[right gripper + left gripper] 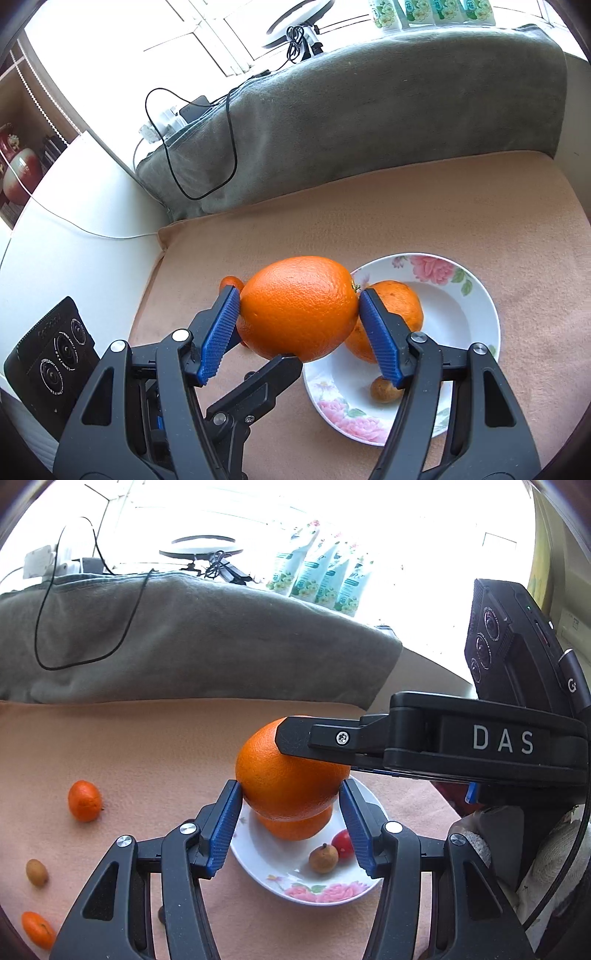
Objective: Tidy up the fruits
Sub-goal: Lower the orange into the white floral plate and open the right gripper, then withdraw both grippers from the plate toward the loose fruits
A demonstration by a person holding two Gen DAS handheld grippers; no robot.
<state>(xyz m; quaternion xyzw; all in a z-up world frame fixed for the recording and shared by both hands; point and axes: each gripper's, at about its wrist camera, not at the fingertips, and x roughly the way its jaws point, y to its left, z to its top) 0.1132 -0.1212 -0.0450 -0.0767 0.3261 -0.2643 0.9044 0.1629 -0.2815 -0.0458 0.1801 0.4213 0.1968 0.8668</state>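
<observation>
A large orange (pixel 288 775) (pixel 299 306) hangs above a flowered white plate (pixel 314 890) (pixel 476 306), and both grippers grip it. My left gripper (pixel 291 788) presses its blue pads on the orange's two sides. My right gripper (pixel 299 299) clamps it crosswise; one of its black fingers (pixel 295 738) lies over the orange's top in the left wrist view. In the plate lie a second orange (pixel 295 827) (pixel 399 302), a brown longan (pixel 324 858) (pixel 384 389) and a small red fruit (pixel 343 843).
On the peach cloth to the left lie a mandarin (pixel 85 800) (pixel 231 282), a longan (pixel 37 873) and a smaller mandarin (pixel 38 928). A grey blanket (pixel 184 635) (pixel 369 110) with a black cable (pixel 44 646) rises behind. A white ledge (pixel 74 240) borders the cloth.
</observation>
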